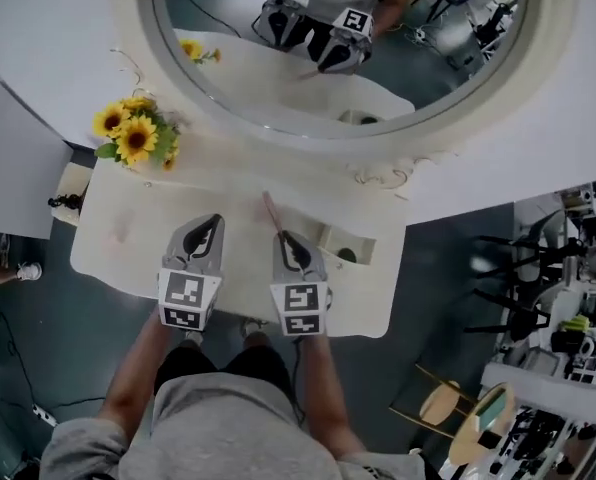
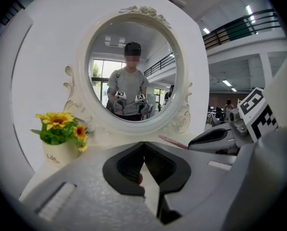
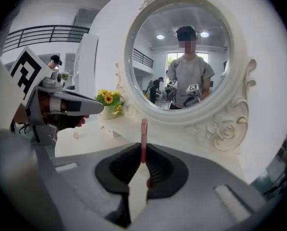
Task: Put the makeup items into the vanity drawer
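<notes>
My right gripper [image 1: 285, 236] is shut on a thin pink makeup stick [image 1: 273, 211] that points away from me toward the mirror. In the right gripper view the pink stick [image 3: 144, 136] stands up from between the closed jaws of that gripper [image 3: 143, 152]. My left gripper [image 1: 214, 220] hovers beside it over the white vanity top [image 1: 128, 238]; its jaws [image 2: 143, 144] meet at the tips with nothing between them. Just right of the right gripper lies the open drawer [image 1: 360, 238], with a small dark item [image 1: 347, 255] inside.
A pot of sunflowers [image 1: 133, 133] stands at the back left of the vanity. The big round mirror [image 1: 348, 48] with its ornate white frame rises behind. A round stool [image 1: 440, 404] and cluttered shelving [image 1: 568, 328] stand on the floor to the right.
</notes>
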Tool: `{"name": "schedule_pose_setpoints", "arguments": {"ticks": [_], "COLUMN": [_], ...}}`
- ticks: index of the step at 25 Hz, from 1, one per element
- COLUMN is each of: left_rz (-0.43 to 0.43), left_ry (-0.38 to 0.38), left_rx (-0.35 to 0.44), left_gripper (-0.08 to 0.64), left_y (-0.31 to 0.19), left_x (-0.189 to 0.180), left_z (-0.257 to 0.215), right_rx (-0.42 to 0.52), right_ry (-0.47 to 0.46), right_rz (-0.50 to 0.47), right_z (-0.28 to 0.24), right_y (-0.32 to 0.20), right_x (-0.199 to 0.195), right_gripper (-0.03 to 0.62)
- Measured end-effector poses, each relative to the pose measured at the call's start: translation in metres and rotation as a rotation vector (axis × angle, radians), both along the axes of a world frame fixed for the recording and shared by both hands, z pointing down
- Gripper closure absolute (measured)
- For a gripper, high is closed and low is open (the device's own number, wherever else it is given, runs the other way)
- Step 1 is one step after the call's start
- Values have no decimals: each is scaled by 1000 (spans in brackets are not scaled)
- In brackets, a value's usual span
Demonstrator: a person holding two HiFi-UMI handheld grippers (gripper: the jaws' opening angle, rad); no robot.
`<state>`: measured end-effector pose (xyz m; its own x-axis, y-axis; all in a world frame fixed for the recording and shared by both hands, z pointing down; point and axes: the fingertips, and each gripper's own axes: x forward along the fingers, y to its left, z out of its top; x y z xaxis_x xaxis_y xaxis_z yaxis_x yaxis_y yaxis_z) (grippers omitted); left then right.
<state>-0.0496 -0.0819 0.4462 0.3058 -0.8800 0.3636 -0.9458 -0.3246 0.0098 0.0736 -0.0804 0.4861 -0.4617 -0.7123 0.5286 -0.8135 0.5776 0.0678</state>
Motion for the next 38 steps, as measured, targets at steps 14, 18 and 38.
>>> {"name": "schedule_pose_setpoints", "arguments": {"ticks": [14, 18, 38], "left_rz": [273, 312, 311], "left_ry": [9, 7, -12], "left_rx": [2, -18, -127], "left_gripper": [549, 549, 549], "left_y": [5, 9, 2], "left_x": [122, 143, 179], "left_z": [-1, 11, 66], "right_rx": [-18, -44, -185], "right_ry": [22, 25, 22], "right_rz": [332, 383, 412], "right_z": [4, 18, 84], "right_y": [40, 48, 40], "right_x": [140, 166, 211], "right_gripper": [557, 557, 557]}}
